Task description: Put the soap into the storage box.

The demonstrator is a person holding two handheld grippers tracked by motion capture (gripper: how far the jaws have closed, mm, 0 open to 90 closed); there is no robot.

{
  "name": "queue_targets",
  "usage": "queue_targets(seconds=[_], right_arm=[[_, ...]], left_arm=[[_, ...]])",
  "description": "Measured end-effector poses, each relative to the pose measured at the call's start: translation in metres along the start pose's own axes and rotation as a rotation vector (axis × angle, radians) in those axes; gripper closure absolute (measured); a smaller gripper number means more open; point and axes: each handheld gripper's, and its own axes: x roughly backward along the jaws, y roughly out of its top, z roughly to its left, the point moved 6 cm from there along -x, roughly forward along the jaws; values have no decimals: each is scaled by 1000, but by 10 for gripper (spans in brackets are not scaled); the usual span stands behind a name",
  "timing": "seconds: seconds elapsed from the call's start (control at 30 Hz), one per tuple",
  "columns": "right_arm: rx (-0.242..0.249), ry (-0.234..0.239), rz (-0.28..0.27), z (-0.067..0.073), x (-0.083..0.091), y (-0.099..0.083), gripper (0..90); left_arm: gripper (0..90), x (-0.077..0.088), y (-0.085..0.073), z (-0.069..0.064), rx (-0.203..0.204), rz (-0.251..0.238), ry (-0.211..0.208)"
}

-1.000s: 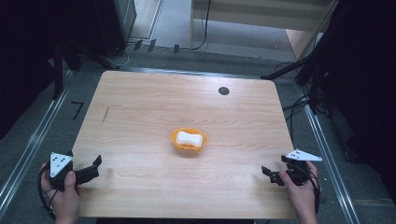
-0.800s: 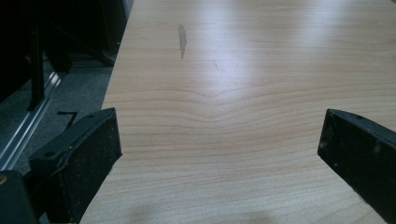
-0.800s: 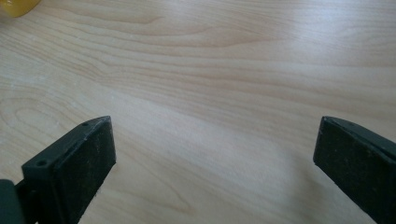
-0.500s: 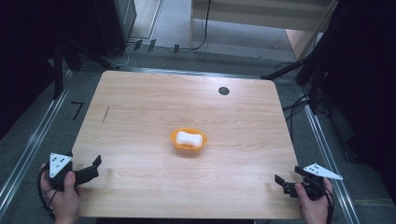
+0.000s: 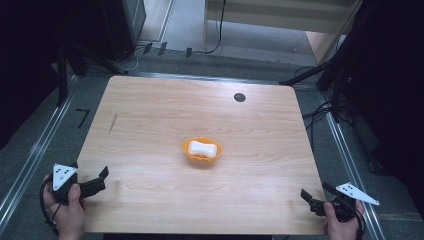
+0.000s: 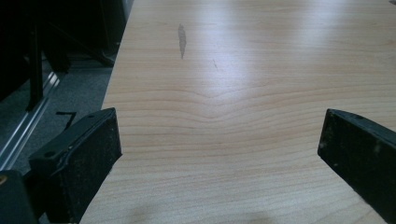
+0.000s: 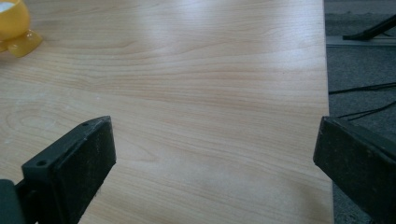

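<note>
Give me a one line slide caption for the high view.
Orange bowl holding a white piece mid-table, open left gripper and right gripper at the near corners.

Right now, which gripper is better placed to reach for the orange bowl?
Left, slightly. The left gripper looks a little closer to the orange bowl; the right gripper sits at the table's corner. Both are open.

Lying ahead of the left gripper (image 5: 102,180): a dark streak (image 6: 182,41). Sitting far beyond the right gripper (image 5: 316,193): a black disc (image 5: 239,97). Trailing just right of it: cables (image 7: 359,100).
</note>
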Motion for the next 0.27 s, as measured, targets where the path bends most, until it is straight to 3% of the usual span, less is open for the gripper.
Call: queue_targets(seconds=[0.27], right_arm=[[25, -30, 6, 1, -1, -1, 0]], left_arm=[[0, 0, 0, 1, 9, -2, -4]])
